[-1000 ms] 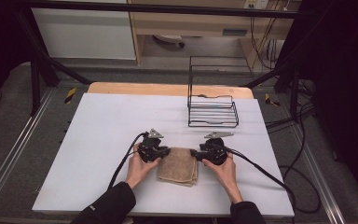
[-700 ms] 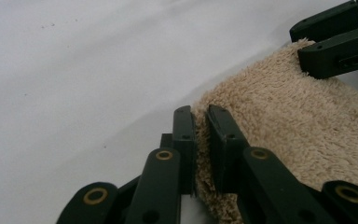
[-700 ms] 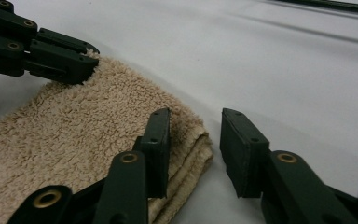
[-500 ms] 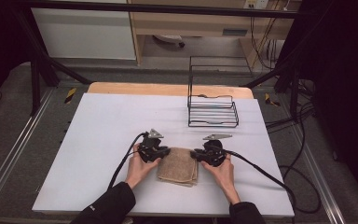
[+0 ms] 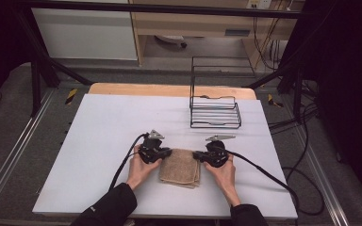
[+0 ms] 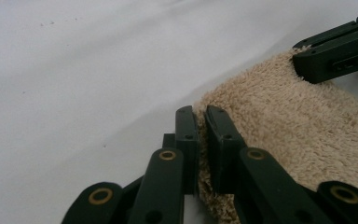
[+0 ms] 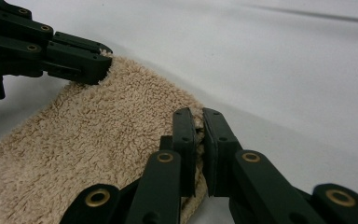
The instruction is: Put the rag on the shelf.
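Black jaws of the left gripper (image 6: 200, 140) rise from the bottom centre of the left gripper view and are pressed together on the edge of a beige towel (image 6: 279, 116); a thin strip of the terry cloth is squeezed between them. In the upper right of that same view the jaws of the right gripper (image 6: 307, 65) bite the far corner of the towel. In the right gripper view, the right gripper (image 7: 199, 140) is closed in the same way on the towel (image 7: 98, 140) at the bottom centre, with the cloth folded between the jaws, and the left gripper (image 7: 91, 65) clamps the opposite corner in the upper left.

In the high view the towel (image 5: 180, 167) lies folded on the white table (image 5: 103, 122), in the lower centre of the frame. The left gripper (image 5: 166, 153) touches its upper left corner, the right gripper (image 5: 199, 155) its upper right corner. A hand (image 5: 140, 168) holds each tool from below, and dark sleeves (image 5: 106, 209) enter at the bottom edge. A black cable (image 5: 264, 176) trails from the right gripper toward the lower right.

Above the towel, well apart, stands a black wire rack (image 5: 215, 101) in the upper centre-right of the table.
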`<state>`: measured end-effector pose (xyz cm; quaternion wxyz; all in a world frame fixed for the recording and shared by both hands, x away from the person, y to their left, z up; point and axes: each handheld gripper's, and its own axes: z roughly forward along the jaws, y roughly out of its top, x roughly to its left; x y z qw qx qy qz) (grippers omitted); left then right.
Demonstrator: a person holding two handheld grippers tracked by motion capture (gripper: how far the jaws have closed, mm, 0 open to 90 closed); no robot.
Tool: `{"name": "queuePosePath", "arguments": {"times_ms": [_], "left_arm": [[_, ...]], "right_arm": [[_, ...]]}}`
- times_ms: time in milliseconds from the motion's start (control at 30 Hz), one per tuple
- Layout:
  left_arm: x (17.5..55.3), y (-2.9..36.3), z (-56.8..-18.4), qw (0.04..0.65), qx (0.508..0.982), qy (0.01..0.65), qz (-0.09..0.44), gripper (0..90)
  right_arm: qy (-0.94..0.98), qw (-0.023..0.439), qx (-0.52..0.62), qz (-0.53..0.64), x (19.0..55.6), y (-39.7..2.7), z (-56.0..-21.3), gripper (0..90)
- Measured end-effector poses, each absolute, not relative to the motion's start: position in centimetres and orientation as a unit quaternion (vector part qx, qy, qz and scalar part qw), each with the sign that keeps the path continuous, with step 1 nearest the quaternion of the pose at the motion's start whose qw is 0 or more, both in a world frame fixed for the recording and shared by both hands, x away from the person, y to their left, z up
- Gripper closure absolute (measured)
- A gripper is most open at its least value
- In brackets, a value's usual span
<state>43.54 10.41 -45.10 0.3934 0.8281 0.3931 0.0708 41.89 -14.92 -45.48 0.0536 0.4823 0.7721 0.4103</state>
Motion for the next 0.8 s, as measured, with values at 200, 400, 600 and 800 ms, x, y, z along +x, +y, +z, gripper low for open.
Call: {"name": "queuePosePath", "arguments": {"times_ms": [200, 400, 600, 800], "left_arm": [[43.3, 10.7, -44.4, 0.402, 0.827, 0.386, 0.076, 84.4], [42.8, 11.2, -43.3, 0.423, 0.819, 0.382, 0.075, 84.6], [42.2, 11.4, -42.1, 0.438, 0.813, 0.374, 0.08, 84.7], [41.7, 11.5, -41.1, 0.449, 0.812, 0.364, 0.084, 84.7]], "right_arm": [[0.771, 0.056, 0.474, 0.421, 41.7, -15.1, -44.9, 85.2], [0.768, 0.063, 0.46, 0.44, 41.2, -15.4, -44.0, 85.2], [0.764, 0.067, 0.451, 0.456, 40.9, -15.7, -43.2, 85.2], [0.76, 0.072, 0.443, 0.47, 40.6, -16.0, -42.5, 85.2]]}}
